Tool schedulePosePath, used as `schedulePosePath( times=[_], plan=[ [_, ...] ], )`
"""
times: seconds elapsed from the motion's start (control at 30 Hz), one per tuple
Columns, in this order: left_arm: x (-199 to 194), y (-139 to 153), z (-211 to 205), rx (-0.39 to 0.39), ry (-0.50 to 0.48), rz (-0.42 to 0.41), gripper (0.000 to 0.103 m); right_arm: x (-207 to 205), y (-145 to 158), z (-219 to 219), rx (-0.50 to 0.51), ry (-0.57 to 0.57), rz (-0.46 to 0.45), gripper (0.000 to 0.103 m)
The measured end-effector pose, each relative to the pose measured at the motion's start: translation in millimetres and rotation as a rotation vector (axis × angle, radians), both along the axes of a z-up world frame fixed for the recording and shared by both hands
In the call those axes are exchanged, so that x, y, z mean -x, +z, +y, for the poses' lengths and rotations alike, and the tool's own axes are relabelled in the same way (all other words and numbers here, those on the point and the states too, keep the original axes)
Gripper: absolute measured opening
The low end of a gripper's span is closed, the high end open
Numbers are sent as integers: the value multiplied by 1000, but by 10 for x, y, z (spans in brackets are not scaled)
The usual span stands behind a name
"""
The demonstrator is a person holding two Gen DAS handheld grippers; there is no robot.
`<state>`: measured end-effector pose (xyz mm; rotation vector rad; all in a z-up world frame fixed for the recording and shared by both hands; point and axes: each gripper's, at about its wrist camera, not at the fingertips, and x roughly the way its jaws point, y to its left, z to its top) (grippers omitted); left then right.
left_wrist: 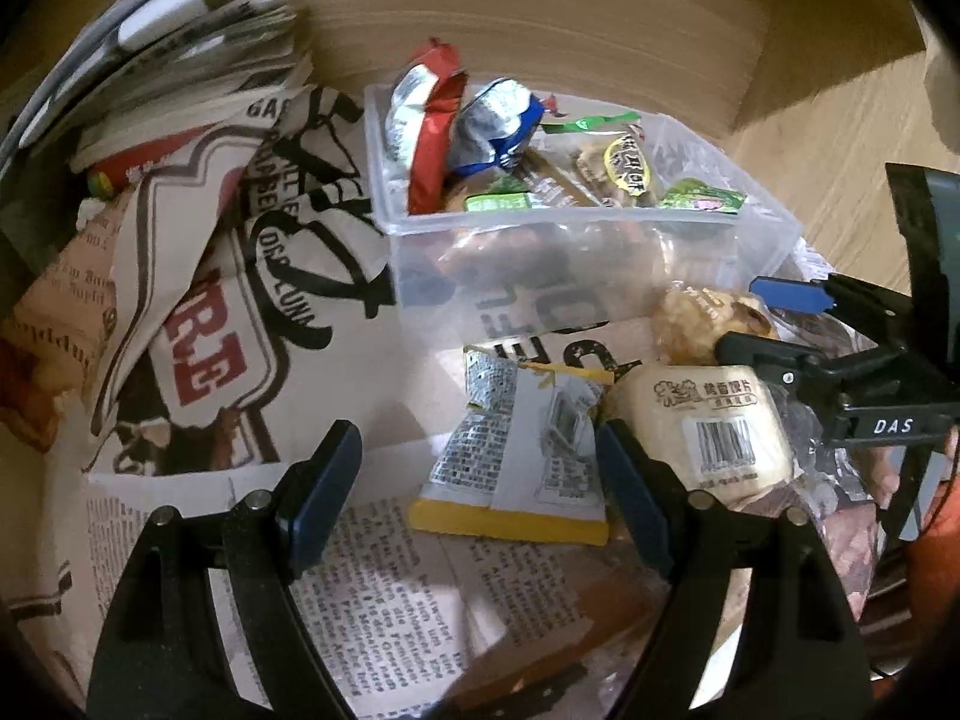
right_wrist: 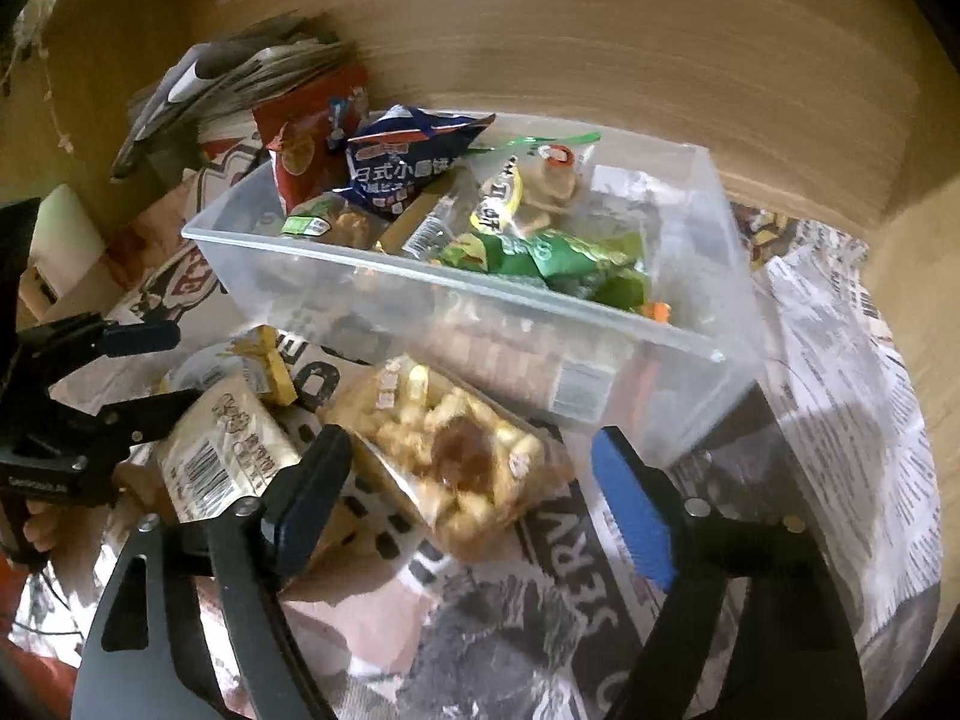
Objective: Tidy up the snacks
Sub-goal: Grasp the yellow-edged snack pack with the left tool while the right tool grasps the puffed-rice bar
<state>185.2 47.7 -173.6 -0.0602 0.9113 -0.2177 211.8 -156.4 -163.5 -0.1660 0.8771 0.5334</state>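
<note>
A clear plastic bin (left_wrist: 540,222) (right_wrist: 420,267) stands on newspaper, holding several snack packets in red, blue and green. In front of it lie a yellow-and-white packet (left_wrist: 516,468) (right_wrist: 264,366), a cream packet with a barcode (left_wrist: 714,420) (right_wrist: 222,450) and a clear bag of puffed snacks (left_wrist: 702,318) (right_wrist: 456,456). My left gripper (left_wrist: 474,480) (right_wrist: 183,366) is open around the yellow-and-white packet, its pads off it. The right gripper (right_wrist: 474,480) (left_wrist: 741,318) is open too, with the puffed-snack bag lying between its fingers and a gap on the blue-pad side.
Printed newspaper sheets (left_wrist: 372,600) cover the surface. A stack of papers and magazines (left_wrist: 180,48) leans at the back left. A wooden wall (right_wrist: 600,48) rises right behind the bin. Bare wood (left_wrist: 840,150) shows at the right. A hand (right_wrist: 36,528) holds the left gripper.
</note>
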Motion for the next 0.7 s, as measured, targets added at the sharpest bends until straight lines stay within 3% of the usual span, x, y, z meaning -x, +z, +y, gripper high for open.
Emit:
schedulePosePath(
  times=[0.13,0.17,0.23,0.33,0.53,0.7],
  plan=[
    [9,-9,84,6,16,12,81,-26,-19,44,-27,30,14,84],
    [8,-20,97,6,16,19,81,-4,-14,55,-40,52,13,80],
    [8,-28,96,7,14,20,82,44,5,88,-59,87,15,56],
    [-1,-26,50,-18,8,12,81,117,18,119,-29,72,-22,53],
    [-97,-65,-77,-36,3,14,81,217,6,-69,-47,3,5,43],
    [-81,-73,-218,-103,-30,-14,59,358,19,-211,-28,-23,15,42]
  ],
)
